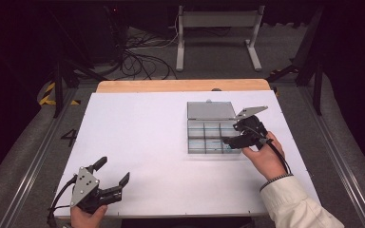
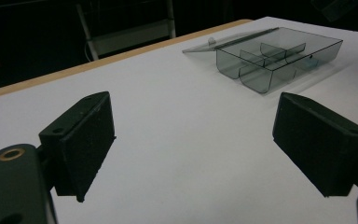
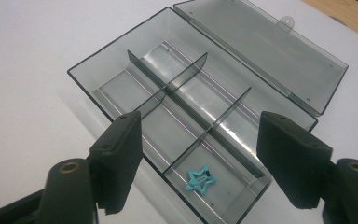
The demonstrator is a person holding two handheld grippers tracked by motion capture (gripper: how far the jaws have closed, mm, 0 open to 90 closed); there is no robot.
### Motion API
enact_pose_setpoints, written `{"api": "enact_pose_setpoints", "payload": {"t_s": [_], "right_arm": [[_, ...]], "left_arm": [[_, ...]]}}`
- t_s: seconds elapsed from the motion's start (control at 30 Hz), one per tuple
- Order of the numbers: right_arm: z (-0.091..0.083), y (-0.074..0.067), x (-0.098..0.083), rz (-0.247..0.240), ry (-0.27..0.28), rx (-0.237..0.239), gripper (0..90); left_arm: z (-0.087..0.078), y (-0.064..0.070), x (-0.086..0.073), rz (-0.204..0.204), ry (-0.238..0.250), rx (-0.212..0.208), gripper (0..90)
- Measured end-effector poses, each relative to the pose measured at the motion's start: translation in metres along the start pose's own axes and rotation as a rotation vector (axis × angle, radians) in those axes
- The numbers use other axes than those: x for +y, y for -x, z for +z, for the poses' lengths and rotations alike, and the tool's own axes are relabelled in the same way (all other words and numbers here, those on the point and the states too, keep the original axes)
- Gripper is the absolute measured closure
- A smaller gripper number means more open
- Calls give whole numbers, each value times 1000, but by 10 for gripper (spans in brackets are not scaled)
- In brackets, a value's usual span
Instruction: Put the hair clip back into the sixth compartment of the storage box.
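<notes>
The right gripper (image 3: 198,161) hangs over the clear box (image 3: 121,60), jaws apart with nothing between them. Right below sits a blue star clip (image 3: 200,179) in the box's corner cell, at 6 o'clock. The left gripper (image 1: 111,172) rests wide open at the table's (image 1: 147,137) 7 o'clock.

High view overhead facing forward, left gripper view low and far, right close above — all sharing the compartment box (image 1: 210,128).
</notes>
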State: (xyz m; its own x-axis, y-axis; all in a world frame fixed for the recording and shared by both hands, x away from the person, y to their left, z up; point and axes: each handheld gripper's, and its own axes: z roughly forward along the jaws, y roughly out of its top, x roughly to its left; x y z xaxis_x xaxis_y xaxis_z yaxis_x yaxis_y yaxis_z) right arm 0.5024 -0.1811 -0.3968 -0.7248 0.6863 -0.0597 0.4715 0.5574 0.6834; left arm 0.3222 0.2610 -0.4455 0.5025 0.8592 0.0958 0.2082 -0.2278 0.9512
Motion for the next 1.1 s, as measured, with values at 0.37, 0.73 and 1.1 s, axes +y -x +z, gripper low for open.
{"api": "enact_pose_setpoints", "payload": {"t_s": [0.37, 0.73, 1.1], "right_arm": [[-8, -3, 0, -30, 37, 37, 238], [-30, -12, -2, -71, 132, 60, 104], [-48, -19, -18, -85, 224, 74, 5]], "left_arm": [[0, 0, 0, 0, -1, 0, 135], [0, 0, 0, -1, -1, 1, 135], [0, 0, 0, -2, 1, 4, 135]]}}
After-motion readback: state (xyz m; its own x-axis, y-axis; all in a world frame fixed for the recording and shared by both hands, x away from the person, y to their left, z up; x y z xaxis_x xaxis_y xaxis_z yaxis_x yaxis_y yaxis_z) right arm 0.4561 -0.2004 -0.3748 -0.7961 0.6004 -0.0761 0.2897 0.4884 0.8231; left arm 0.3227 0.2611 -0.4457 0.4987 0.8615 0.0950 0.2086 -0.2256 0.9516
